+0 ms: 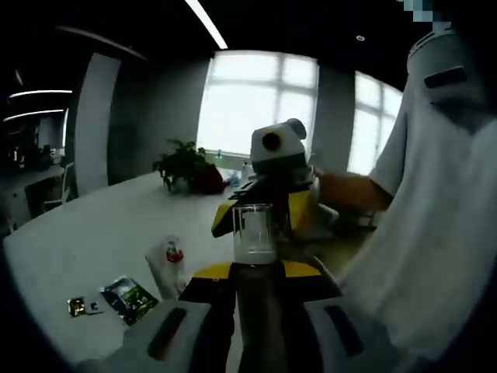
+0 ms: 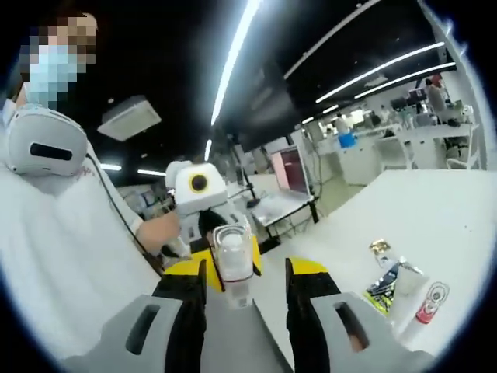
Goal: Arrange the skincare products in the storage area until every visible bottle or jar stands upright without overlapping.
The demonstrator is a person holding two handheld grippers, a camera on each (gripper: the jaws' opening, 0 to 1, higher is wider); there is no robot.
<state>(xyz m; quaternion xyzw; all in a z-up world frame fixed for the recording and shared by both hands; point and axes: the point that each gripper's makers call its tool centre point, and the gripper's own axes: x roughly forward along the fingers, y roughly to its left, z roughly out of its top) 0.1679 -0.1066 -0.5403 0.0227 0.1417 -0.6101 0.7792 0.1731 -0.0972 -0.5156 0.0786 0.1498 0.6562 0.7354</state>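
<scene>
Both grippers meet on one clear bottle held up above the white table. Left gripper view: left gripper w/ jaws narrow, clamped on the dark lower end of the bottle, whose clear section w/ white contents points away from the camera; right gripper, yellow/black, sits just past it at the bottle's far end, contact there can't be made out. Right gripper view: right gripper jaws narrow around the bottle, clear rounded end facing the left gripper beyond. On the white table, well apart from the grippers: a white tube w/ red cap lying flat, a dark green sachet beside it, a small gold packet near that. A potted plant stands far back by the window. Person in white top close on the right.
</scene>
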